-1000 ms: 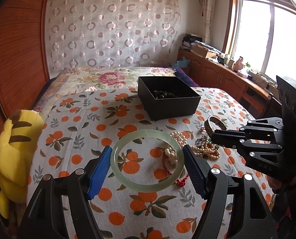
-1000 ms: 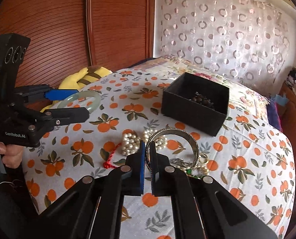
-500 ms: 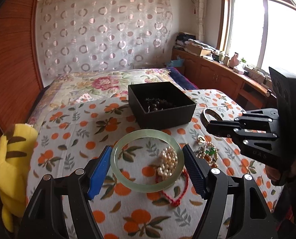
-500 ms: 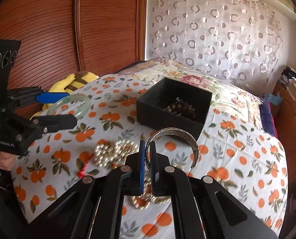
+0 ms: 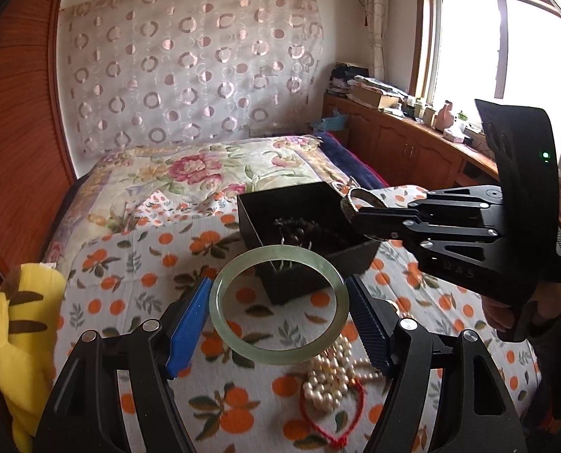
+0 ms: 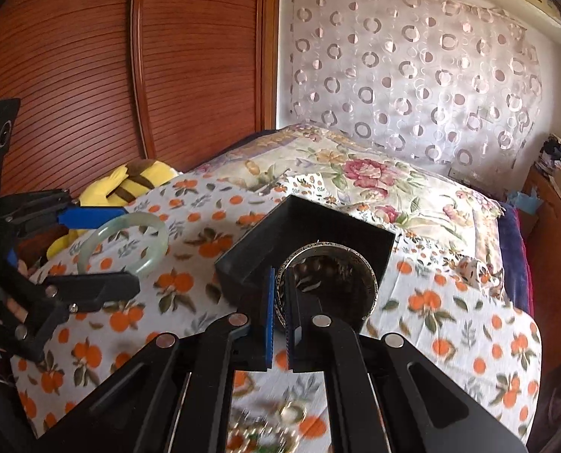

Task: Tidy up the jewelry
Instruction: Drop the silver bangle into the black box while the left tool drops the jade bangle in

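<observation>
in the left wrist view, start at the lower left: your left gripper (image 5: 278, 324) has its jaws spread wide and pressed against the outside of the pale green jade bangle (image 5: 277, 304), one pad on each side of the ring, so the bangle lies flat across the middle of the frame with its opening facing up. just above it, at centre, sits the black box (image 5: 280, 287), open-topped, with dark beads already inside. the bangle's far rim overlaps the box's near corner in this view, so the box lies straight ahead of your jaws and a little up-frame; whether the ring is over the box is hard to tell from here.

moving right, the right gripper (image 5: 350, 213) comes in from the right edge, its jaws pressed nearly together on the rim of a silver bangle (image 5: 359, 198), which hangs over the box's far right corner. in the right wrist view that silver ring (image 6: 331, 283) stands on edge, dead centre, directly over the box's dark interior (image 6: 303, 226).

so your right hand looks the nearer to a drop; the left likely needs a little more travel forward. loose pearls (image 5: 329, 373) and a red cord (image 5: 340, 426) lie on the orange-print sheet (image 5: 137, 271) at lower right.
</observation>
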A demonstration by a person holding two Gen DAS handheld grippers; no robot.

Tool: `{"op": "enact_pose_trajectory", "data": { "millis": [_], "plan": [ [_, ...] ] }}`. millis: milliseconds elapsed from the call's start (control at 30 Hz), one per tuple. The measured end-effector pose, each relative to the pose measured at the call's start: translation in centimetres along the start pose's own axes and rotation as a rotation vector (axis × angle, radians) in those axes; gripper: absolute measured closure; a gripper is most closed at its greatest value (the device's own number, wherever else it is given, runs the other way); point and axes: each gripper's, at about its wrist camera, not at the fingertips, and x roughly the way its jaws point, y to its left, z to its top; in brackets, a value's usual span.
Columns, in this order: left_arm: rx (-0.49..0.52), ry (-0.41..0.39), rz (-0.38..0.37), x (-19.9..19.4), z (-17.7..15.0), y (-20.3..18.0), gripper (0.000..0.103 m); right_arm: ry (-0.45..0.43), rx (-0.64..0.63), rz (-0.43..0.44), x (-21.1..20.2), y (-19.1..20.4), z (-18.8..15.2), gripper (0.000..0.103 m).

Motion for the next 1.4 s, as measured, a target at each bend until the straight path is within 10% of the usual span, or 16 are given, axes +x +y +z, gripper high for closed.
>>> {"op": "enact_pose_trajectory", "data": {
  "millis": [1400],
  "plan": [
    [0.060,0.059,0.007,8.9,6.1,-1.3,0.034,0.025,0.155,-0.080,-0.9,-7.2,-3.4,0.095]
  ]
}}
